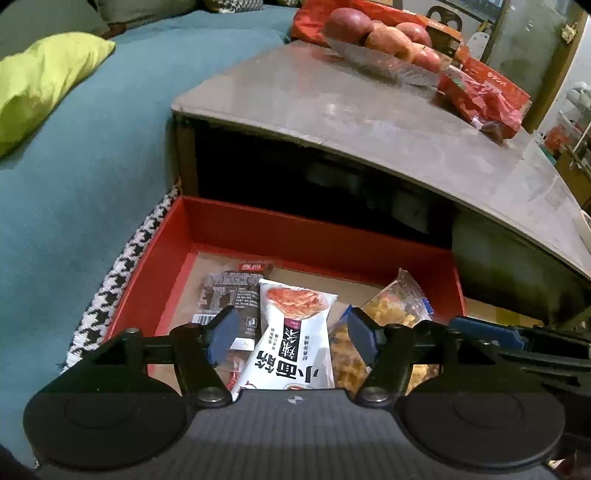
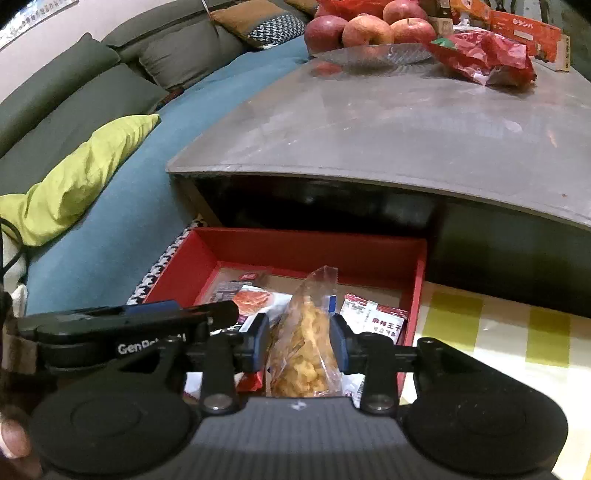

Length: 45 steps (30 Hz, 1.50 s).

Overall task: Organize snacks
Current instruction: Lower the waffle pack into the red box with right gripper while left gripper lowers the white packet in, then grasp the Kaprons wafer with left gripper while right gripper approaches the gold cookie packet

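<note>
Both hand-held grippers hung spread over the red box (image 1: 221,225), nearest. Left hand-held gripper (image 1: 291,334) straddled the white noodle packet (image 1: 295,332); right hand-held gripper (image 2: 300,341) flanked the clear snack bag (image 2: 308,332), apparently for sorting. Beyond, the bench (image 2: 406,122) carried apples (image 2: 367,31).

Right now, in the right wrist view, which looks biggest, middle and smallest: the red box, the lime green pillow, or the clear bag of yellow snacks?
1. Red cardboard box, widest.
2. Lime green pillow, nearly as big; it lies farther off, so this order is unsure.
3. Clear bag of yellow snacks, smallest, though nearest the camera.
</note>
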Each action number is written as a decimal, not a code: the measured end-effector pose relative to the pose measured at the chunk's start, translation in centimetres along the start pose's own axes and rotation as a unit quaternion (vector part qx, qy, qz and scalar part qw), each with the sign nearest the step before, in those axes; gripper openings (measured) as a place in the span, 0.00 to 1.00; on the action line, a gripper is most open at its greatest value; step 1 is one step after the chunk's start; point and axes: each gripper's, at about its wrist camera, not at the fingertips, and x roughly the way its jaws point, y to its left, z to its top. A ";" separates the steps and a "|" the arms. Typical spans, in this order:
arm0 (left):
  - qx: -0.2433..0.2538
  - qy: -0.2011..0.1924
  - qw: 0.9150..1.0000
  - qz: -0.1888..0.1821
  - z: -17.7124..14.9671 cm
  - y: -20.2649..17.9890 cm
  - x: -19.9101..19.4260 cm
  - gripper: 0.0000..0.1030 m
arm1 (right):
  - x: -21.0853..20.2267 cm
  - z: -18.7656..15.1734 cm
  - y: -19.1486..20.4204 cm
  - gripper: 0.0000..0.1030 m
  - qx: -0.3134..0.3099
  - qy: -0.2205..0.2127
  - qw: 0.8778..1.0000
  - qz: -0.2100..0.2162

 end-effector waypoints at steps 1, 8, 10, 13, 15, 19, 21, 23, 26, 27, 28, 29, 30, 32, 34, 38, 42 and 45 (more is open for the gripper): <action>0.002 -0.002 1.000 0.002 -0.1 -0.1 -0.2 0.73 | -0.1 0.0 0.0 0.46 0.001 -0.001 1.000 -0.001; 0.014 -0.020 1.000 0.002 -0.8 -0.7 -2.6 0.77 | -2.8 -0.5 0.7 0.47 -0.003 -0.015 1.000 0.002; 0.017 -0.026 1.000 0.004 -1.1 -0.9 -3.4 0.80 | -3.7 -0.6 0.9 0.47 -0.007 -0.020 1.000 0.005; 0.016 -0.026 1.000 0.000 -1.7 -0.7 -4.3 0.82 | -4.5 -0.9 1.0 0.50 -0.015 -0.027 1.000 0.004; 0.014 -0.025 1.000 0.001 -2.2 -0.5 -4.7 0.82 | -4.7 -1.0 0.9 0.50 -0.010 -0.022 1.000 0.007; 0.016 -0.021 1.000 0.001 -2.8 -0.5 -5.1 0.82 | -5.3 -1.5 0.7 0.50 -0.011 -0.019 1.000 0.005; 0.018 -0.019 1.000 0.000 -3.1 -0.7 -5.2 0.82 | -5.5 -1.8 0.7 0.50 -0.011 -0.018 1.000 0.002; 0.022 -0.014 1.000 -0.002 -3.5 -0.9 -5.2 0.82 | -5.7 -2.1 0.6 0.50 -0.010 -0.015 1.000 0.002; 0.027 -0.009 1.000 -0.003 -4.1 -1.0 -5.5 0.82 | -6.2 -2.5 0.4 0.50 -0.006 -0.014 1.000 0.000; 0.027 -0.005 1.000 -0.007 -4.5 -0.9 -5.6 0.83 | -6.4 -2.7 0.3 0.50 -0.006 -0.013 1.000 0.000; 0.024 0.001 1.000 -0.013 -4.8 -0.8 -5.7 0.83 | -6.6 -2.8 0.3 0.50 -0.006 -0.012 1.000 -0.001; 0.020 0.010 1.000 -0.020 -5.3 -0.6 -5.7 0.83 | -6.8 -3.0 0.2 0.50 -0.008 -0.011 1.000 -0.003; 0.014 0.021 0.999 -0.024 -5.7 -0.4 -5.5 0.83 | -7.0 -3.3 0.2 0.50 -0.009 -0.009 1.000 -0.005; 0.010 0.043 0.999 -0.028 -6.8 0.0 -5.1 0.83 | -7.4 -3.8 0.1 0.50 -0.013 -0.004 1.000 -0.006; 0.011 0.062 0.998 -0.030 -7.7 0.1 -4.4 0.83 | -7.8 -4.3 0.0 0.50 -0.018 0.002 1.000 -0.011; 0.042 0.109 0.992 -0.043 -9.2 -0.7 -1.9 0.84 | -8.9 -5.4 -0.7 0.50 -0.021 0.011 1.000 -0.015; 0.069 0.148 0.986 -0.031 -10.3 -1.4 0.6 0.83 | -9.6 -6.8 -2.5 0.50 -0.004 0.040 0.999 -0.008; 0.081 0.158 0.984 -0.013 -10.8 -1.8 1.7 0.77 | -9.4 -7.9 -3.2 0.50 0.002 0.063 0.998 -0.005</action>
